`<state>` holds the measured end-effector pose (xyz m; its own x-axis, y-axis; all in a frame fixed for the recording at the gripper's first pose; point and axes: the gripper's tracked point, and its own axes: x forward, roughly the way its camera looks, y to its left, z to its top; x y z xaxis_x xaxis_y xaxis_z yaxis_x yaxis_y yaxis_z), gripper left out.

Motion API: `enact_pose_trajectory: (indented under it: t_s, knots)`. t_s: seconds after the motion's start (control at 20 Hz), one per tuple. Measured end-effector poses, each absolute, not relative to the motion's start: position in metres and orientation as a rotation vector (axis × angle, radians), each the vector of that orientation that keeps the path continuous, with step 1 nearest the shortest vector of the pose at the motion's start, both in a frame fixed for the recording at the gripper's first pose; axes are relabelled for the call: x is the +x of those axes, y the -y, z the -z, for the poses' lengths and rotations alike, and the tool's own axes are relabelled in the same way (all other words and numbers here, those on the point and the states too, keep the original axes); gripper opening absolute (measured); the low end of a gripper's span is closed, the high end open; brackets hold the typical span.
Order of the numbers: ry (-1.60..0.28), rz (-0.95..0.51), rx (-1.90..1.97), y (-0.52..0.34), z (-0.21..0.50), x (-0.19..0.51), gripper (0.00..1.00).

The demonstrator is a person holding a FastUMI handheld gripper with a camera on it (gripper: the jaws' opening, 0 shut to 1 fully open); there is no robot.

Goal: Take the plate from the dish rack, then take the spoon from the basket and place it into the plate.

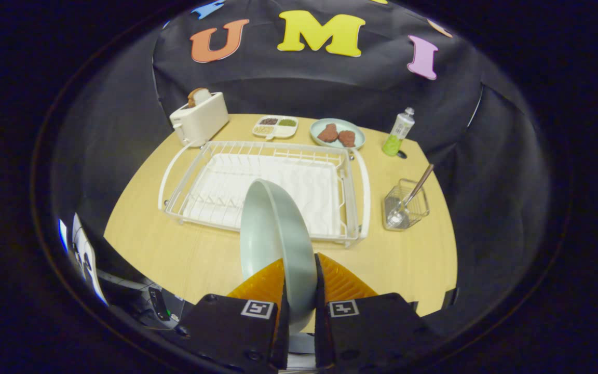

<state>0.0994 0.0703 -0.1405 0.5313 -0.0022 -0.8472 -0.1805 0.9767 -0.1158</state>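
Observation:
A pale green plate (pixel 278 234) stands on edge between my fingers, and my gripper (pixel 299 280) is shut on its rim, holding it above the wooden table in front of the dish rack. The white wire dish rack (pixel 268 182) lies just beyond the plate with nothing else in it. To the right of the rack stands a small clear mesh basket (pixel 406 205) with a metal spoon (pixel 412 197) leaning in it, handle up and to the right.
A white toaster (pixel 200 119) with a bread slice stands at the back left of the table (pixel 174 249). Behind the rack are a divided snack tray (pixel 275 126), a plate with brown food (pixel 337 133) and a green bottle (pixel 398 132).

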Motion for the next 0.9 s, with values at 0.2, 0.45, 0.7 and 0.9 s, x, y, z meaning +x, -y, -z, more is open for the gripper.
enact_pose_trajectory:
  t_s: [0.2,0.45,0.7,0.9]
  knots:
    - [-1.007,-0.120,-0.063,-0.058,0.177,0.085,0.25]
    - [-1.026,-0.157,0.079,-0.045,0.212,0.077,0.26]
    - [-1.055,-0.143,0.178,-0.020,0.232,0.077,0.30]
    - [-1.048,-0.126,0.198,-0.009,0.242,0.077,0.41]
